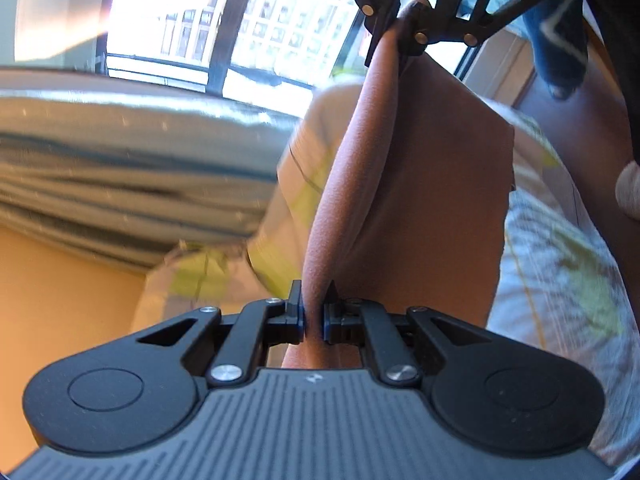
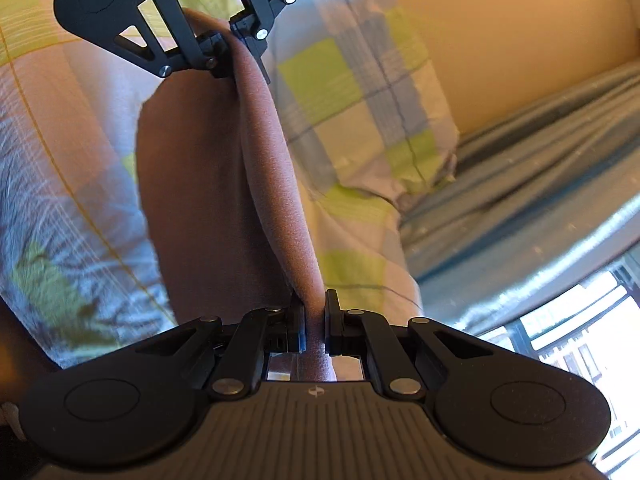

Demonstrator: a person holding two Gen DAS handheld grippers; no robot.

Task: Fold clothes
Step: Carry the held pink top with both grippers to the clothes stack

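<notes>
A brown garment (image 1: 420, 184) hangs stretched between my two grippers, lifted above a checked bedcover (image 1: 560, 280). In the left wrist view my left gripper (image 1: 314, 304) is shut on one end of its upper edge. The right gripper (image 1: 416, 20) shows at the top, clamped on the far end. In the right wrist view my right gripper (image 2: 316, 312) is shut on the brown garment (image 2: 224, 184), and the left gripper (image 2: 230, 46) grips the opposite end at the top. The cloth droops in a fold below the taut edge.
A checked pillow (image 2: 360, 120) lies on the bedcover (image 2: 60, 200) beside an orange wall (image 2: 500, 20). A blue striped curtain (image 1: 120, 168) hangs below a bright window (image 1: 240, 20). A person's leg in jeans (image 1: 560, 40) stands at the upper right.
</notes>
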